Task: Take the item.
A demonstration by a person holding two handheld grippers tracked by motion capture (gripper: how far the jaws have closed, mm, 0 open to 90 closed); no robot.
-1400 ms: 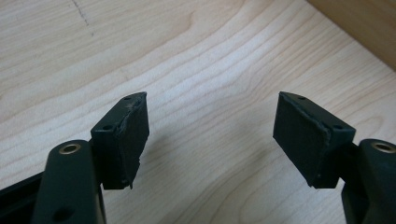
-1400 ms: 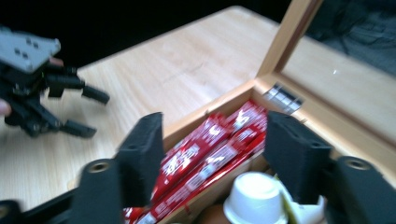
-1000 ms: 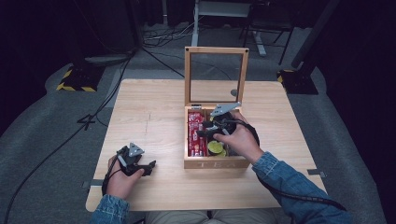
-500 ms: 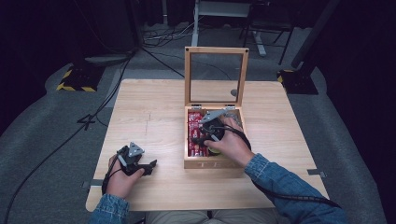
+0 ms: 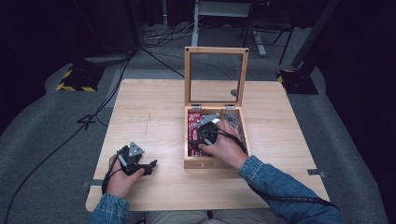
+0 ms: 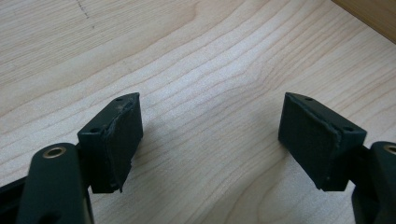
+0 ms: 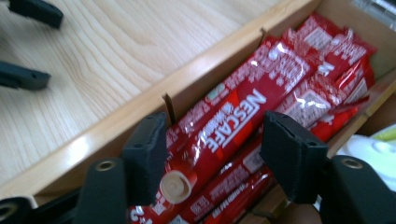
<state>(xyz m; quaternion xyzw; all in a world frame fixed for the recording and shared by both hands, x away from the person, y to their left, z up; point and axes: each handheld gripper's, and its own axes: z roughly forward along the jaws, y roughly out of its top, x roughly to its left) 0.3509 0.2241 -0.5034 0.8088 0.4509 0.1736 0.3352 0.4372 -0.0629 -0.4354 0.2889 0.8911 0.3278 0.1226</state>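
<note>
An open wooden box (image 5: pixel 215 163) stands on the table with its glass lid (image 5: pixel 216 51) upright. Its left compartment holds several red Nescafe sachets (image 7: pixel 233 116), also seen from above as red sachets (image 5: pixel 193 122). My right gripper (image 7: pixel 215 158) is down in that compartment, open, with one jaw on each side of the top sachet. From above, the right gripper (image 5: pixel 200 136) lies under the person's hand. My left gripper (image 6: pixel 210 135) is open over bare wood, and in the high view the left gripper (image 5: pixel 151 167) rests near the table's front left.
The light wooden table (image 5: pixel 149 112) has bare room left of the box. A green and white item (image 7: pixel 373 149) sits in the neighbouring compartment. Clear-wrapped items (image 5: pixel 235 122) lie in the right compartment. The box's outer wall (image 6: pixel 369 14) edges the left gripper view.
The right hand has shifted left and down inside the box, from the middle part to the red sachets. The left gripper has stayed where it was.
</note>
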